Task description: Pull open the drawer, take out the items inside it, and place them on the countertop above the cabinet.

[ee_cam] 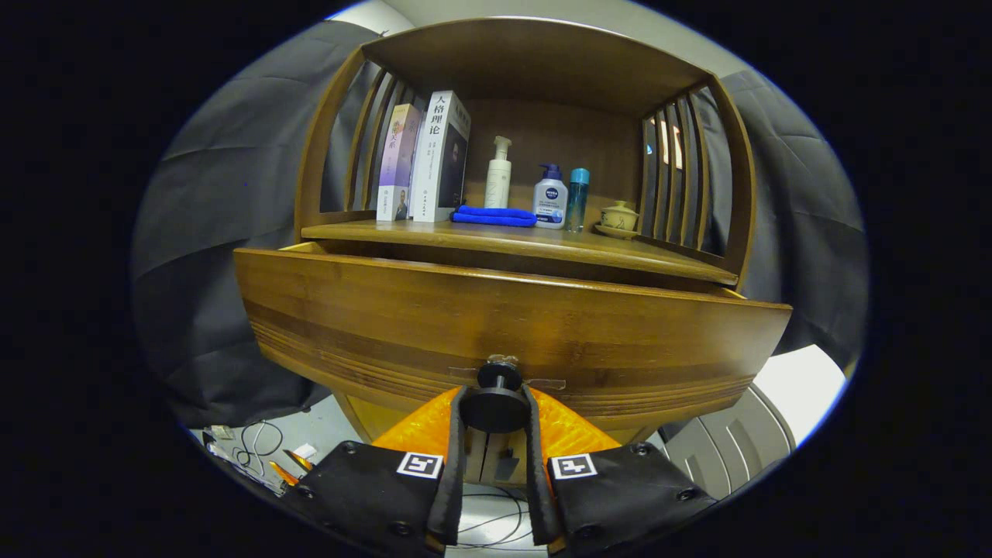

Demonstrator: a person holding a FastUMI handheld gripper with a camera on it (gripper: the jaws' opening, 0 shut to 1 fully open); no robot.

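Fingers [457, 434] of the hand-held gripper [496, 409] press from both sides on the round black knob [496, 404] of the drawer [511, 325], closed down to the knob's width. The knob sits on the middle of the drawer's wooden front, low down, with strips of clear tape just behind it. The drawer stands pulled out from the cabinet [372, 415]; its front hides whatever lies inside. Above and beyond the drawer runs the counter [511, 242]. On it, from one end to the other, stand two upright books [426, 159], a white pump bottle [498, 174] with a folded blue cloth [494, 216] lying in front of it, a shorter pump bottle [550, 197], a slim turquoise bottle [576, 200] just beside that, and a small lidded cup on a saucer [619, 218] near the slatted side. Low beside the cabinet, cables [260, 442] lie on the floor.
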